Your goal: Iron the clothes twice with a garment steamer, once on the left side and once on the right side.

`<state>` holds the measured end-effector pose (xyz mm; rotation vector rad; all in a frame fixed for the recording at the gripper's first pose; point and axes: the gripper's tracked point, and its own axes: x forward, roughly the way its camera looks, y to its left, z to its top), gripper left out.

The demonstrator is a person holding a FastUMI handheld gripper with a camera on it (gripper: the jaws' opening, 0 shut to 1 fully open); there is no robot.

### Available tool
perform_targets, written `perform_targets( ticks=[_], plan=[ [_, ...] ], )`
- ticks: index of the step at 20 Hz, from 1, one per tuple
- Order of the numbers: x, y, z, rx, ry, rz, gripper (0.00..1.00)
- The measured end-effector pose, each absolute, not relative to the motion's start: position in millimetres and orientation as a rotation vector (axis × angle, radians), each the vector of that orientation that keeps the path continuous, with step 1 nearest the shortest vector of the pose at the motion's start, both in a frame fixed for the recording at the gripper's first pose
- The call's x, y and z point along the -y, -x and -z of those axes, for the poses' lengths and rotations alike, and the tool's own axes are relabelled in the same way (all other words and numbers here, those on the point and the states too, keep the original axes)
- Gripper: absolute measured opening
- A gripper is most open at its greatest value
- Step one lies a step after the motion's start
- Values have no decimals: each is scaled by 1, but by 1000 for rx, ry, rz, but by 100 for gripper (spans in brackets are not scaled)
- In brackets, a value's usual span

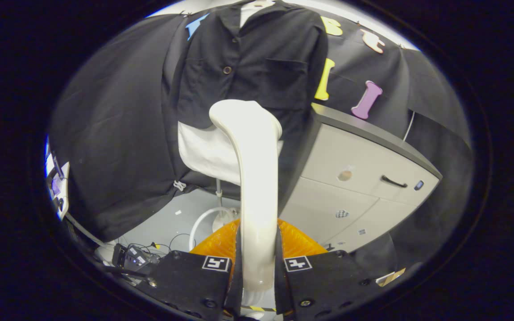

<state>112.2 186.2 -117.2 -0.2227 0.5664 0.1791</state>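
Between gripper point(257, 267) fingers, steamer point(254, 178) clamped

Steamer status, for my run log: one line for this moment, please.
gripper: shut on steamer | steamer head: at shirt lower front | shirt: hanging | cabinet: beside shirt

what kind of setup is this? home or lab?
Looks like a staged test booth, not a home: black cloth wall, a dark shirt hung up for steaming, a grey cabinet, loose cables on the floor. The tool grips the steamer.
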Motion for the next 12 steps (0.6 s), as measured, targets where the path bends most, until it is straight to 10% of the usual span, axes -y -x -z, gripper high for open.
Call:
perform_targets(
  ticks=[12],
  plan=[
    [12,7,132,-639,90,-124,31]
  ],
)
